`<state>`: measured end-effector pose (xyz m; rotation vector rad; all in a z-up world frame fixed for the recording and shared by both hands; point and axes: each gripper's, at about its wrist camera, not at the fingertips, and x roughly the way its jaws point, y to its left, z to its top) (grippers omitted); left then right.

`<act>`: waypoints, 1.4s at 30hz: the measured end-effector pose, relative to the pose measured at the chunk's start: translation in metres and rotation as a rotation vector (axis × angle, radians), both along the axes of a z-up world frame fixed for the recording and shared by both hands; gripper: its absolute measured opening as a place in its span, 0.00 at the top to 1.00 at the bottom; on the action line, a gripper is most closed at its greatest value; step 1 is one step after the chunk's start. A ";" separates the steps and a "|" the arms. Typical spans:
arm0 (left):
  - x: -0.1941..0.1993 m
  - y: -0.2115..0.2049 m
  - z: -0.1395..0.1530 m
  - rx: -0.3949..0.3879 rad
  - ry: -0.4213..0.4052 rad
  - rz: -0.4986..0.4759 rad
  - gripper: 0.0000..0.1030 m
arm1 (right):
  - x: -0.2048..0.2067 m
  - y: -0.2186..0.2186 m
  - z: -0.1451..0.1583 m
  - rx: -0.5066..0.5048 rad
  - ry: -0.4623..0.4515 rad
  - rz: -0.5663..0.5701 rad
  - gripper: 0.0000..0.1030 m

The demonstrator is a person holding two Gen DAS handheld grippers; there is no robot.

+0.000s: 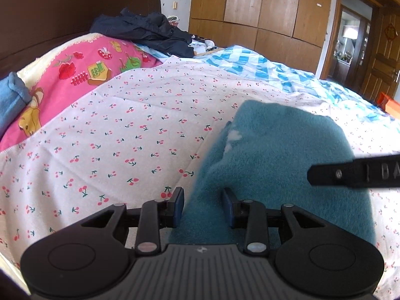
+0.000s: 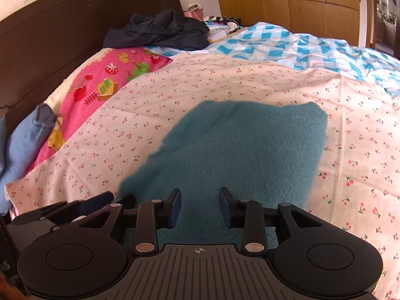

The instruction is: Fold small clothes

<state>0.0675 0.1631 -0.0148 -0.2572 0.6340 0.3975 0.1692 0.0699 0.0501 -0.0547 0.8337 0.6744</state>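
Wooden wardrobe doors (image 1: 262, 7) are filling the back wall, with a dark headboard (image 1: 75, 5) to the left and a bed in front of them. Covering the bed is a white sheet printed with small red cherries (image 1: 140, 130); a pink cartoon-print blanket (image 1: 82, 70), a blue checked quilt (image 1: 250, 62) and a heap of dark clothing (image 1: 150, 30) are lying farther back. A blue bundle (image 2: 22, 147) is sitting at the left edge by the headboard.

Teal fleece garment (image 2: 237, 150) is lying flat on the cherry sheet, directly under both grippers.

Left gripper (image 1: 203, 207): jaws are standing apart over the garment's near left edge, pads pressing on nothing — released.

Right gripper (image 2: 200, 206): jaws are standing apart above the garment's near part, cloth visible in the gap, nothing clenched. In the left wrist view one of its fingers (image 1: 350, 173) is reaching in from the right over the garment.

Writing: raised letters "DA" are showing on that finger, cut off by the frame edge. No other text legible.
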 end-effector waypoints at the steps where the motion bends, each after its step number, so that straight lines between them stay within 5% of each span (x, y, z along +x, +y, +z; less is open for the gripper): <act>1: -0.001 0.000 0.001 -0.004 -0.004 0.001 0.61 | 0.003 0.000 0.003 0.022 0.014 -0.003 0.66; 8: -0.007 -0.002 0.005 0.007 -0.038 0.004 0.61 | 0.026 0.038 0.016 0.020 -0.025 0.026 0.66; 18: 0.001 -0.002 0.000 0.034 -0.019 0.008 0.62 | 0.074 0.095 -0.035 -0.037 0.037 0.031 0.65; 25: 0.002 -0.005 -0.001 0.054 -0.011 0.010 0.62 | 0.071 0.098 -0.035 -0.047 0.019 0.034 0.65; 30: 0.001 -0.009 0.000 0.075 -0.008 0.007 0.60 | 0.064 0.079 -0.014 0.028 0.042 -0.001 0.66; 33: 0.001 -0.011 0.000 0.084 -0.003 0.007 0.60 | 0.047 0.056 0.007 0.057 -0.018 -0.005 0.66; 38: 0.001 -0.011 0.000 0.084 -0.002 0.006 0.60 | 0.005 0.005 0.024 0.003 -0.101 0.000 0.66; 42: 0.001 -0.010 0.000 0.078 0.001 0.004 0.60 | -0.026 -0.032 0.011 -0.022 -0.076 -0.027 0.66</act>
